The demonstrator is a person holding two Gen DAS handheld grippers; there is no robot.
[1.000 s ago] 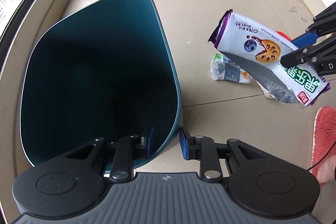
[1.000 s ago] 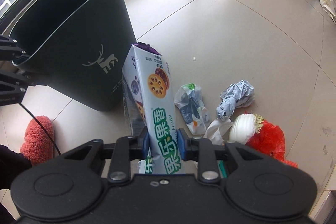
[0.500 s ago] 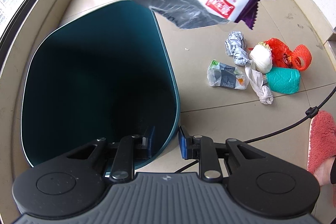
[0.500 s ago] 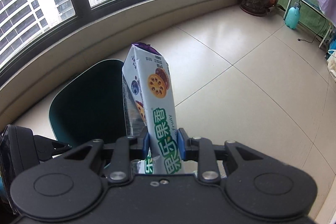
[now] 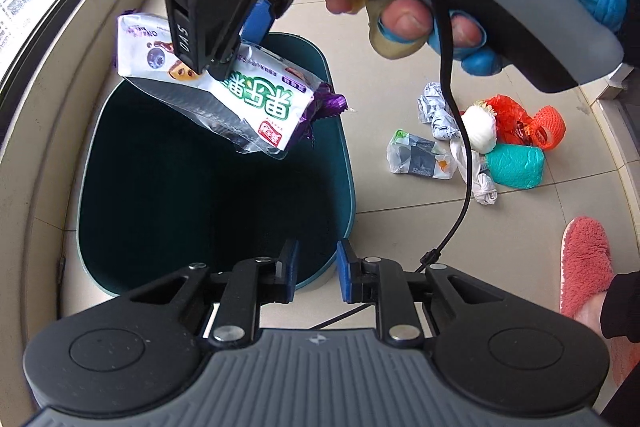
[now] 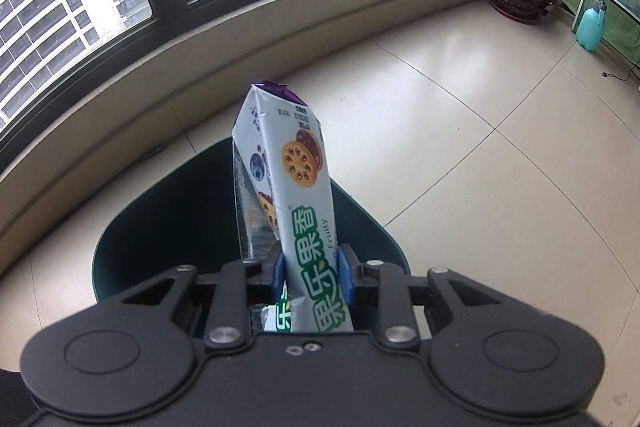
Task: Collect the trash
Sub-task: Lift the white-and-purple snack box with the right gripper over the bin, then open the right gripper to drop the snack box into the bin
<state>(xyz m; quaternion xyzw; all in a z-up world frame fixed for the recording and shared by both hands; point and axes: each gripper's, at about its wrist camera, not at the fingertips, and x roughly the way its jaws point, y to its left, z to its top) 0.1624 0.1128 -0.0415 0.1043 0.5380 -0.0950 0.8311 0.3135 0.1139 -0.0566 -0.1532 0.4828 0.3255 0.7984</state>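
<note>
Tiled floor, bin (image 5: 208,195) below; right tool (image 6: 311,277) clamps wrapper (image 6: 292,195) above it.

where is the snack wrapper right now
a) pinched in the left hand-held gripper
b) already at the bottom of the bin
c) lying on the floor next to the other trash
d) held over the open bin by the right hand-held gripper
d: the right hand-held gripper is shut on the snack wrapper, which hangs above the mouth of the bin, while the left hand-held gripper holds nothing.

A white-and-purple snack wrapper (image 5: 224,89) hangs tilted above the open dark-green bin (image 5: 344,163).
</note>
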